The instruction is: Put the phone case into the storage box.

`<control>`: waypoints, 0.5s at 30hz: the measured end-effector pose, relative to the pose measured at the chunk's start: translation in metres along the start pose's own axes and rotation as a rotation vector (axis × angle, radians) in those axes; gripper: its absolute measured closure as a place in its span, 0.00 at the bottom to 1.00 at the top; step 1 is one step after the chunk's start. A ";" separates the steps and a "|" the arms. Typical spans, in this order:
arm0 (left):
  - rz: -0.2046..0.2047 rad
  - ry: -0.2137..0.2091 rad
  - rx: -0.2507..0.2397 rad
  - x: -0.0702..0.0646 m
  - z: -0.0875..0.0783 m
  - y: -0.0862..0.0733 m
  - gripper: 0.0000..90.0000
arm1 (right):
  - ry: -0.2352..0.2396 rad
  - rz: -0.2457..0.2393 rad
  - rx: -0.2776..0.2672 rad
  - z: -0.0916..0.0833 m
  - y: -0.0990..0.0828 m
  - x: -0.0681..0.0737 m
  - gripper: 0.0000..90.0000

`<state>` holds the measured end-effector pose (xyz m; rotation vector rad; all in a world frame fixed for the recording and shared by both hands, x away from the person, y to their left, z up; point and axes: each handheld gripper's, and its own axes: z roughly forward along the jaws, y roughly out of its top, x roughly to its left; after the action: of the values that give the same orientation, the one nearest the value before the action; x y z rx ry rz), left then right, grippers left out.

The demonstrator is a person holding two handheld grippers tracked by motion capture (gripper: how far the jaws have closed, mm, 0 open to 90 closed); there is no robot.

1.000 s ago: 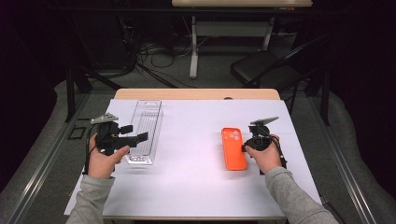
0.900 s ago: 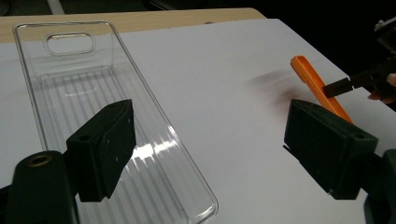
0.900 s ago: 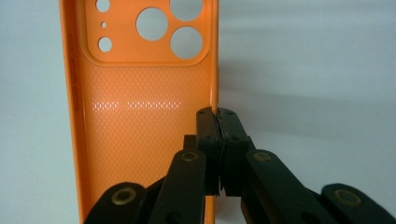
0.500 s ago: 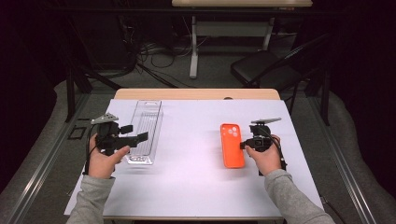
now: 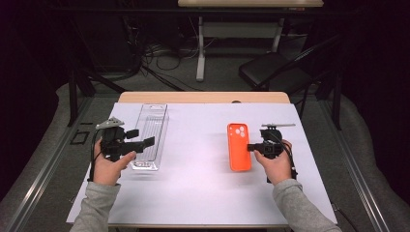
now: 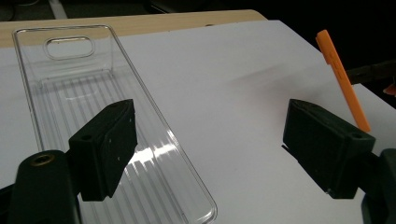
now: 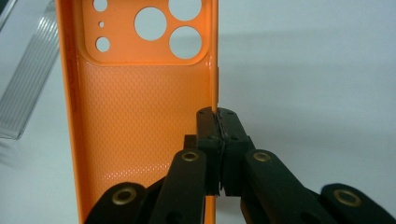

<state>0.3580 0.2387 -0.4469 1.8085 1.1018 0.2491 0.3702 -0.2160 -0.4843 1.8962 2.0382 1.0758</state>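
Orange phone case [image 5: 239, 146]: at 3 o'clock on the white table [image 5: 198, 193], camera cut-outs toward 12 o'clock, its right side wall clamped between the closed jaws of the right gripper [image 5: 251, 147]; the left gripper view shows the case tilted up on edge. Clear plastic tray [image 5: 151, 135]: at 9 o'clock, lying lengthwise. Left gripper [image 5: 144, 141]: jaws spread wide, grasping nothing, over the tray's near end.
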 end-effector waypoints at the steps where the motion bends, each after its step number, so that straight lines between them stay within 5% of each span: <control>1: 0.001 -0.001 -0.002 0.000 0.000 0.000 0.20 | 0.002 -0.007 -0.009 -0.001 0.000 0.001 0.99; 15: 0.016 -0.003 -0.007 -0.006 0.002 0.000 0.20 | 0.028 -0.058 -0.097 -0.008 -0.003 0.015 0.99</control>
<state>0.3558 0.2329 -0.4463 1.8119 1.0837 0.2596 0.3610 -0.2054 -0.4750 1.7753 2.0036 1.1704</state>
